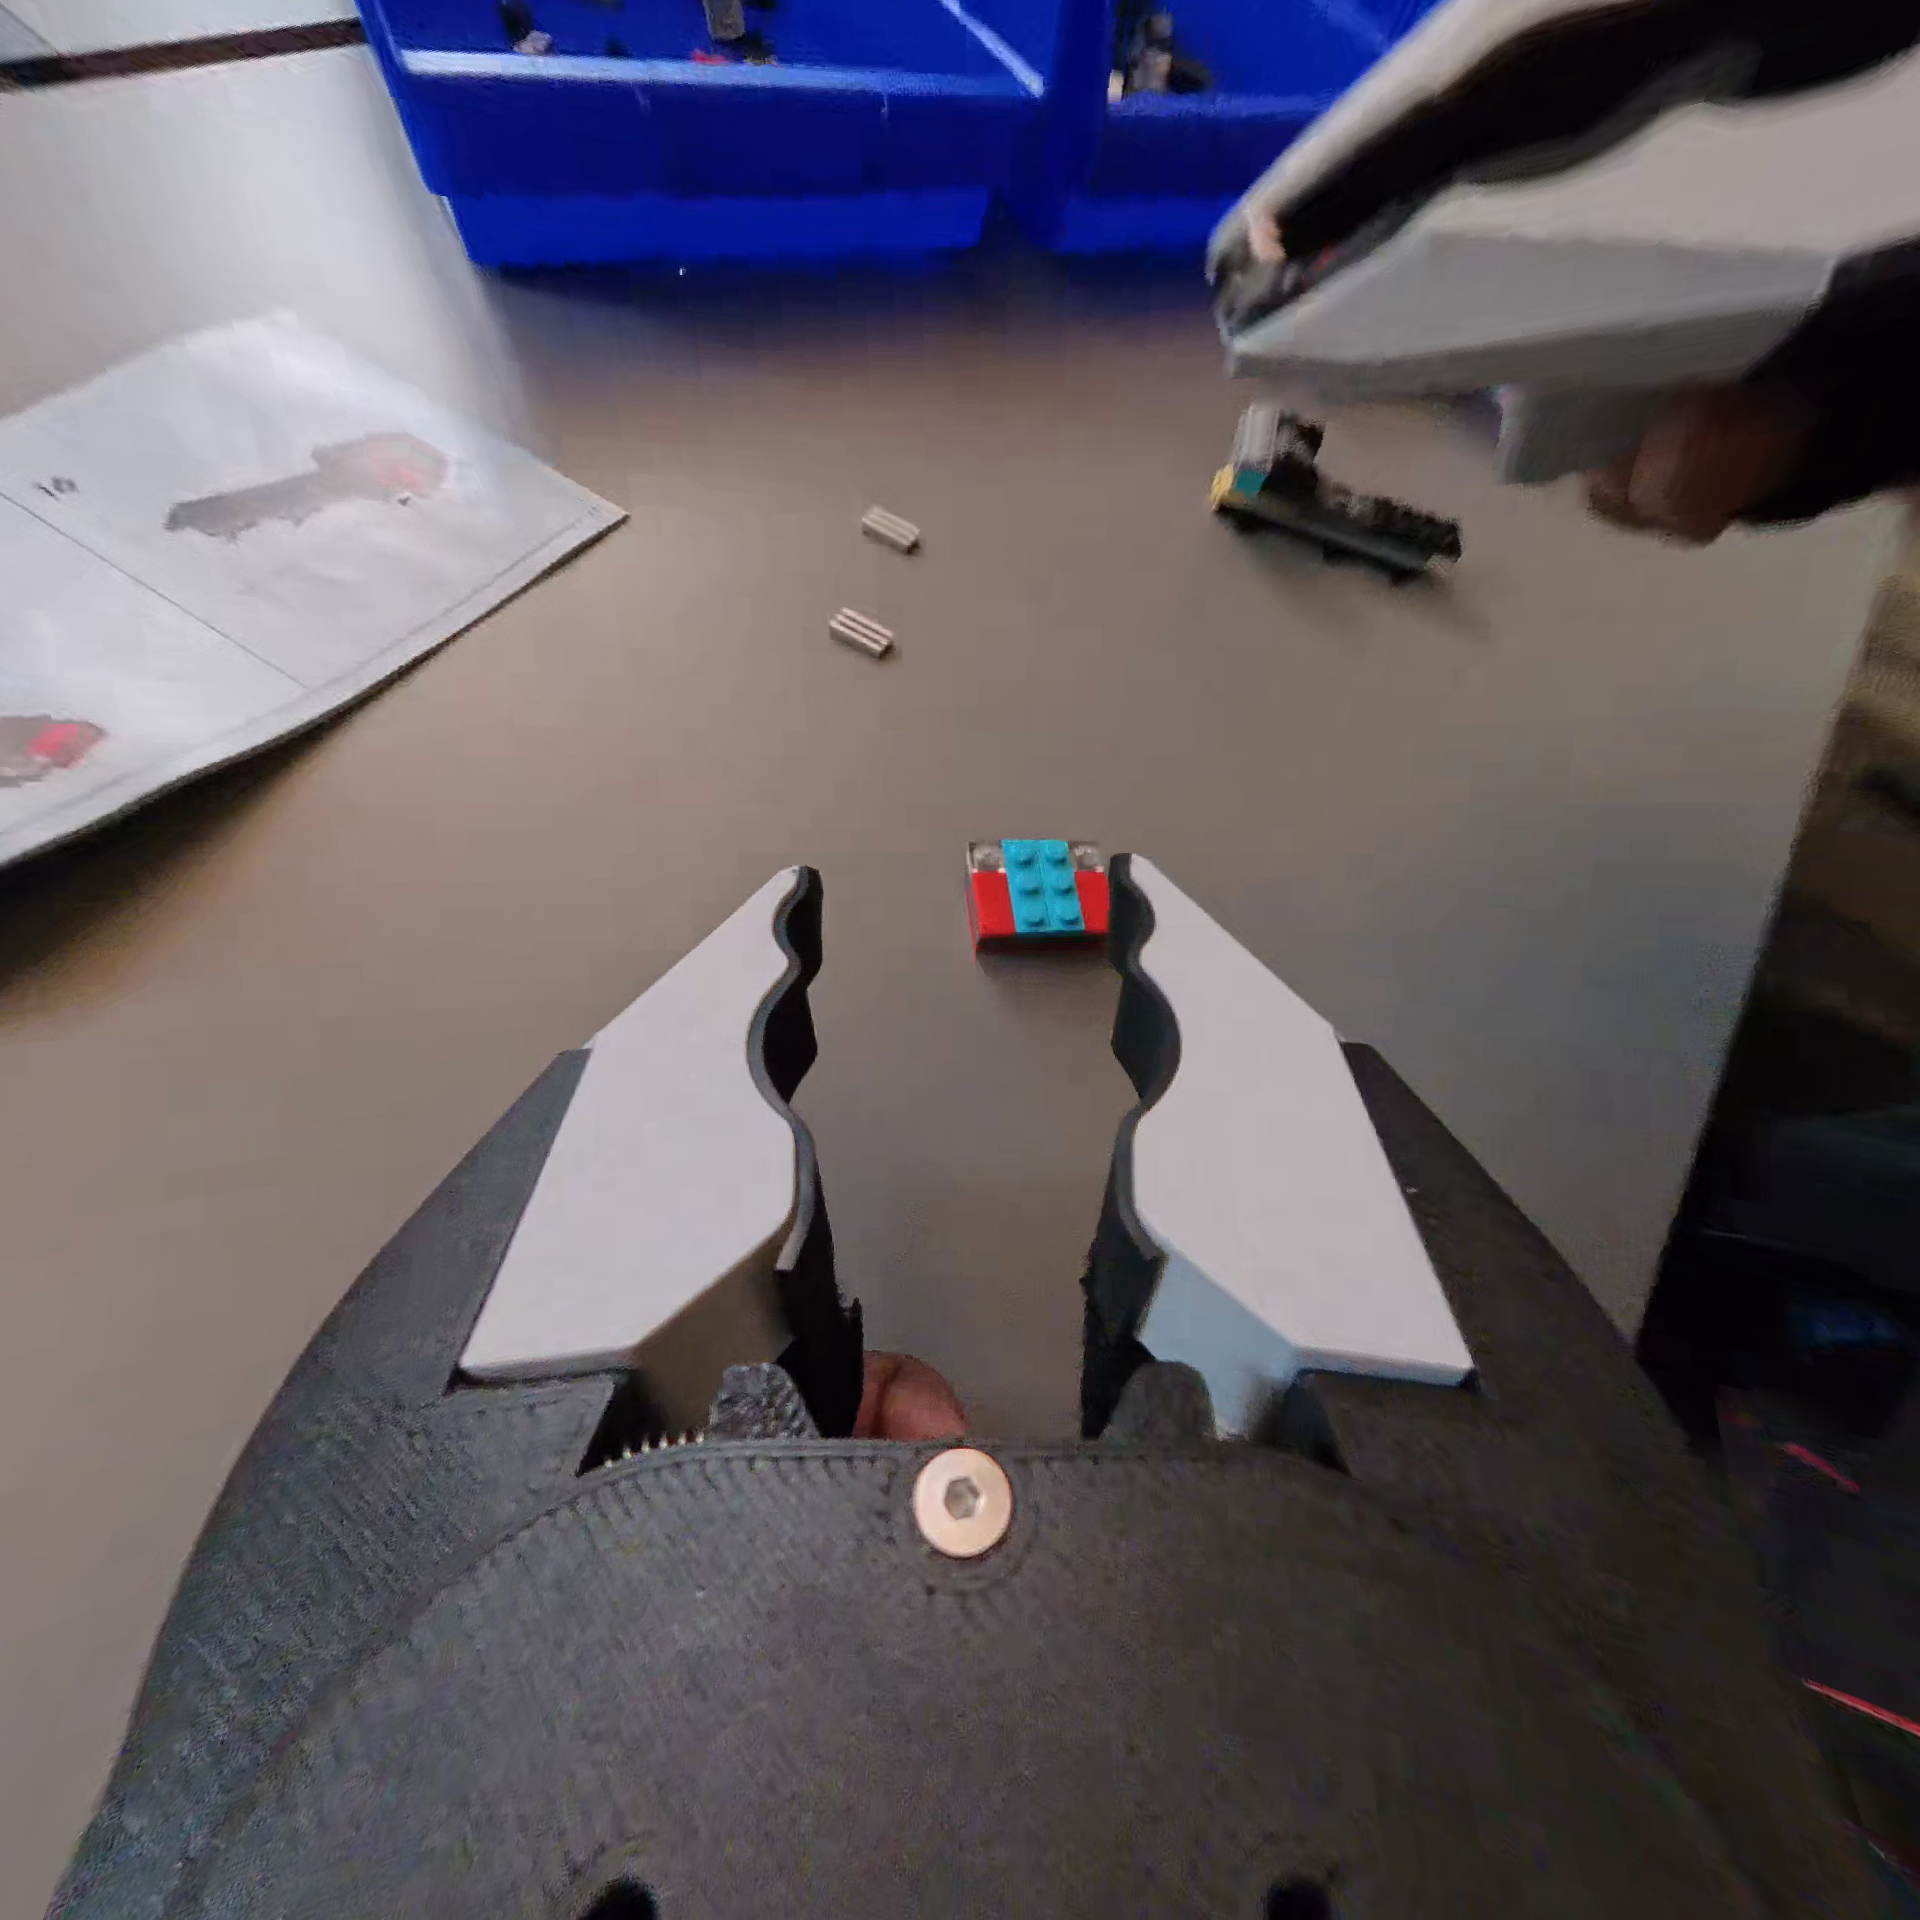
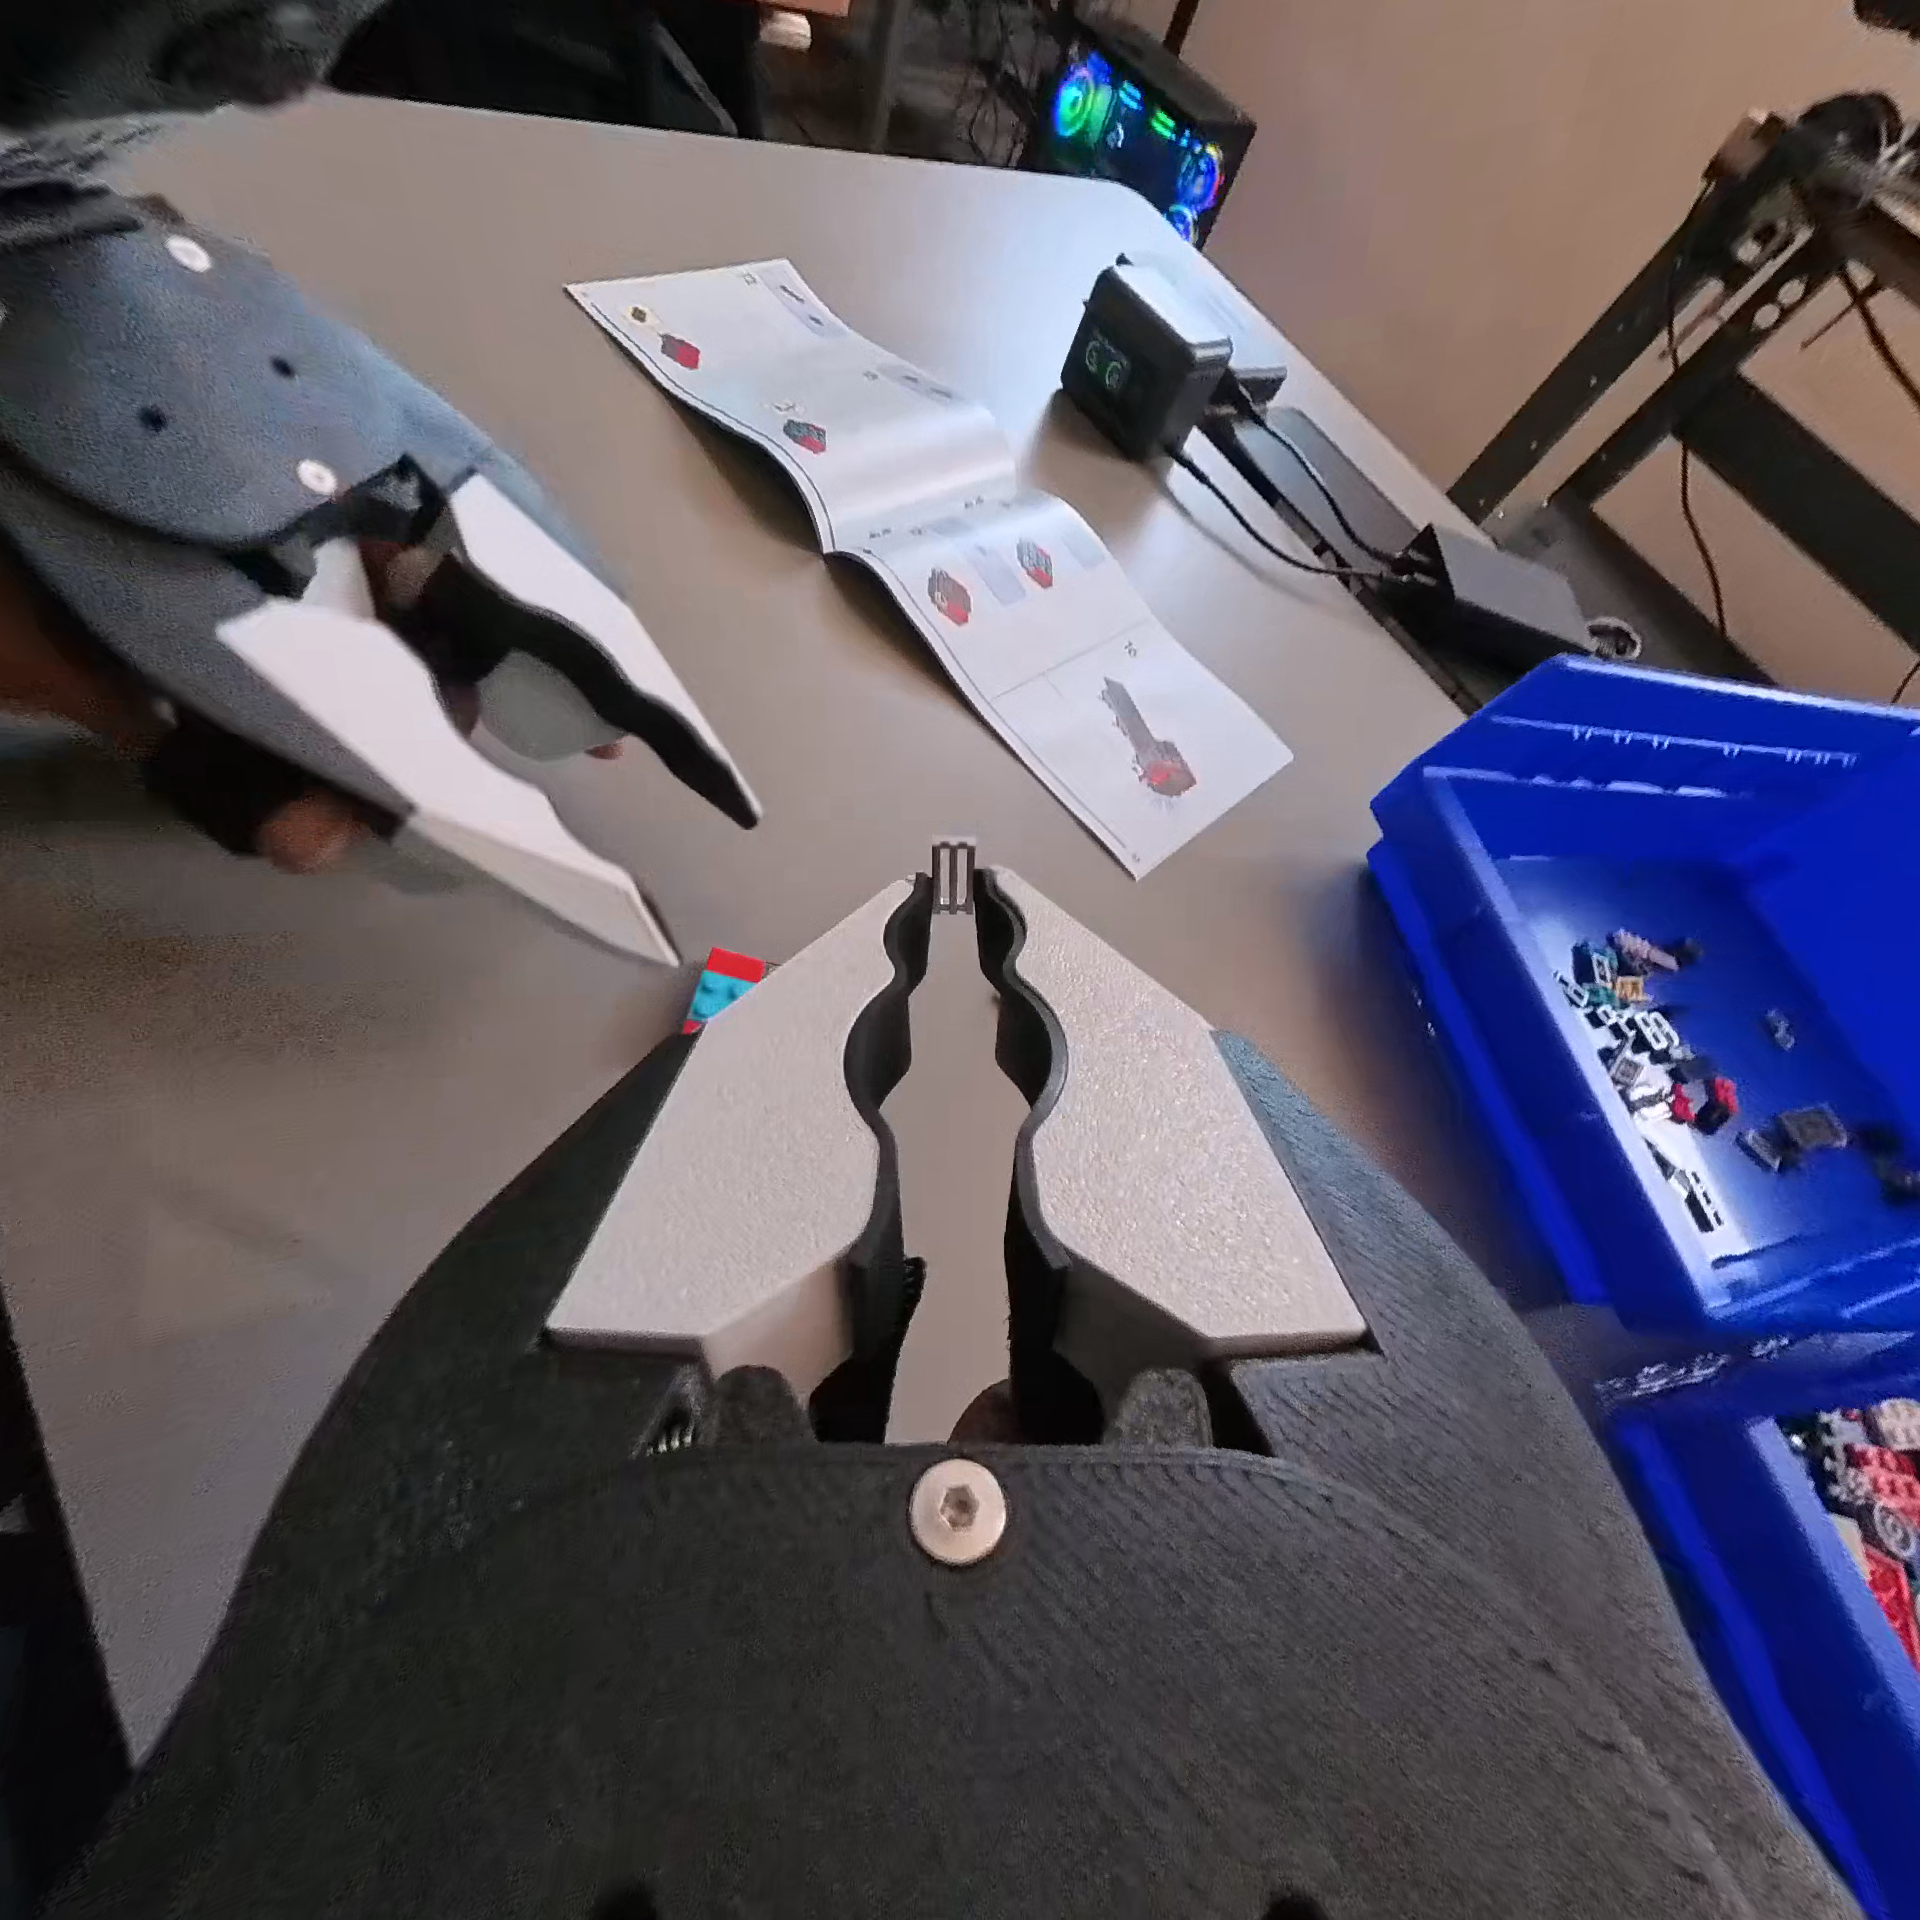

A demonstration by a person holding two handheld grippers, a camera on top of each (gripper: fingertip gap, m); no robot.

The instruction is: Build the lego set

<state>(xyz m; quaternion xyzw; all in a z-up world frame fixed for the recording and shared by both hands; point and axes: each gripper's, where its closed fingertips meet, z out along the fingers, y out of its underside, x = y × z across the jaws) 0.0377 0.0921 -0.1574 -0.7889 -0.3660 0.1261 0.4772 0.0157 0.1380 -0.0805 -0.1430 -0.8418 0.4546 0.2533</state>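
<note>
Table (image 1: 1351, 987) right edge near; left gripper (image 1: 966, 883) fingers spread.

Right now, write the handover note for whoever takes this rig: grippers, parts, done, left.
Left gripper: open, empty, low over the table, its right finger beside the red and teal sub-assembly.
Right gripper: shut on a small grey grooved piece, held in the air.
Two more grey grooved pieces lie loose on the table. The long dark assembly sits farther off. The instruction booklet lies open; the blue bins hold spare parts.
Done: two sub-assemblies built.
Left: fit the held piece, then the loose pieces.
</note>
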